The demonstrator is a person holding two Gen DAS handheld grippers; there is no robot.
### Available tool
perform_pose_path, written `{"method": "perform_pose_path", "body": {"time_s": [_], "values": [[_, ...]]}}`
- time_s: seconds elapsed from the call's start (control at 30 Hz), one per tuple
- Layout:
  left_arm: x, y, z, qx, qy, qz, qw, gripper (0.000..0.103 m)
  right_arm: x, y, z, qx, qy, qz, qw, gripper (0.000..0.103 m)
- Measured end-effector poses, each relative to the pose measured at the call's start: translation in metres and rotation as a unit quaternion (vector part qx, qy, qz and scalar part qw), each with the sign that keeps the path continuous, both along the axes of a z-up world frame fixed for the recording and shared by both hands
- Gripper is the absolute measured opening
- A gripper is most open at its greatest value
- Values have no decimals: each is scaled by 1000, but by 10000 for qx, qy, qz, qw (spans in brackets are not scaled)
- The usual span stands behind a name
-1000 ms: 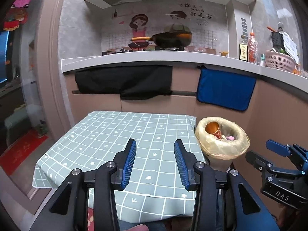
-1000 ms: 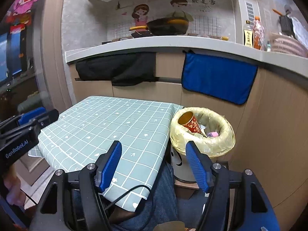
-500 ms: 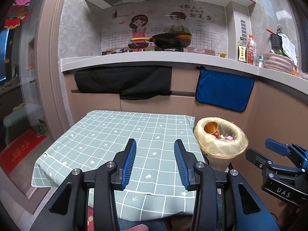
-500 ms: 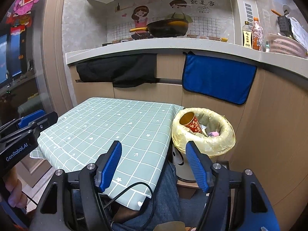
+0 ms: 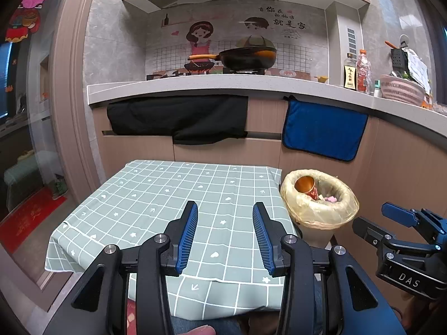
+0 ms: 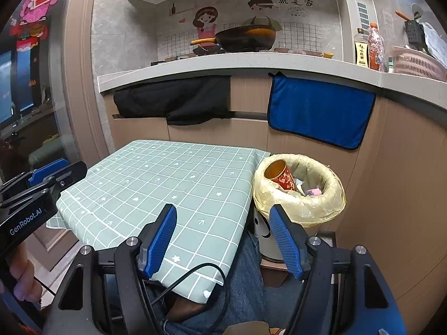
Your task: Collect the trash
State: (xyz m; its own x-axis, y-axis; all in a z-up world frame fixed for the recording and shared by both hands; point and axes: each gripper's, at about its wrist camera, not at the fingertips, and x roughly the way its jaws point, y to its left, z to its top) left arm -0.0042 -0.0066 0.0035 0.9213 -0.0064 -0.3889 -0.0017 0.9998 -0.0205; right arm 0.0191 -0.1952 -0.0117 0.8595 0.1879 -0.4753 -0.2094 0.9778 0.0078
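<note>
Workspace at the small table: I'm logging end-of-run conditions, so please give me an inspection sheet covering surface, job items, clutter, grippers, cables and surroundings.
Surface: green checked tablecloth covers the table; nothing seen lying on it.
Job's things: lined trash bin stands at the table's right edge; a red paper cup leans inside with some small scraps.
Clutter: nothing seen on the table.
Grippers: left gripper and right gripper both open, empty, over the near edge.
Cables: one black cable loops at the near table edge.
Surroundings: counter behind with a black pan, bottles and a pink basket; blue towel and black cloth hang below.
</note>
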Motion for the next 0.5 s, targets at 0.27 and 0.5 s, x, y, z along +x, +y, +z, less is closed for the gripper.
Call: {"method": "perform_pose_path", "body": {"time_s": [0.27, 0.5], "values": [[0, -1, -2, 15, 55, -40, 10000, 42, 1, 0, -2, 21, 59, 11, 10000, 67], [2, 1, -6, 13, 78, -131, 9999, 42, 2, -2, -2, 25, 54, -31, 10000, 67]]}}
